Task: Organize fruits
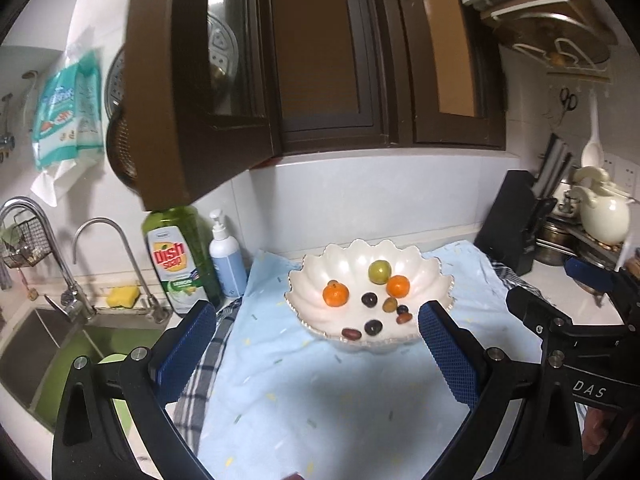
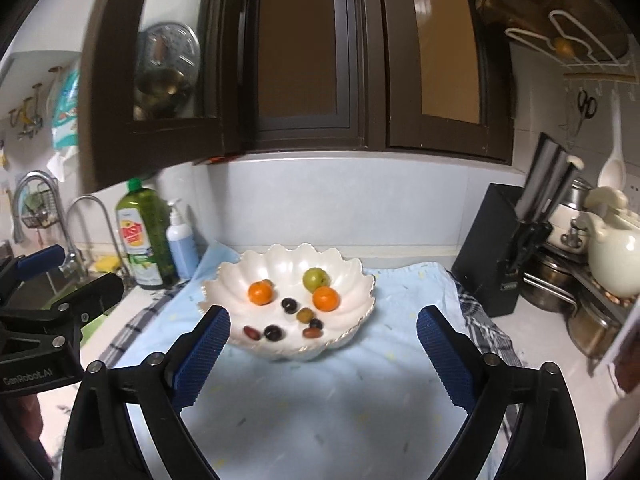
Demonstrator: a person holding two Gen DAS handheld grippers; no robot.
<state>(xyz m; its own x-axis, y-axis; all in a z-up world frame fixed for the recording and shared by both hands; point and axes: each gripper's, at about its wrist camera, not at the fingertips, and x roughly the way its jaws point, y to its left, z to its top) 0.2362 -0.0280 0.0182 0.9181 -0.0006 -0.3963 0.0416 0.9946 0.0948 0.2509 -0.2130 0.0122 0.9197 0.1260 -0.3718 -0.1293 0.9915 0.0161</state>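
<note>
A white scalloped bowl (image 1: 424, 264) (image 2: 352, 276) stands on a light blue cloth (image 1: 320, 392) (image 2: 320, 400) on the counter. Inside lie two oranges (image 1: 335, 294) (image 2: 261, 293), a green fruit (image 1: 379, 271) (image 2: 315, 279), and several small dark and reddish fruits (image 1: 373, 327) (image 2: 273, 333). My left gripper (image 1: 316, 320) is open, short of the bowl, with nothing between its blue pads. My right gripper (image 2: 323, 326) is open too, back from the bowl and empty. Each gripper shows at the edge of the other's view.
A sink (image 1: 60, 344) with two taps lies at the left, beside a green dish soap bottle (image 1: 180, 256) (image 2: 143, 236) and a blue pump bottle (image 1: 226, 256). A black knife block (image 2: 500, 248), pots and a cream jug (image 2: 612, 256) crowd the right. An open cabinet door (image 1: 168, 80) hangs overhead.
</note>
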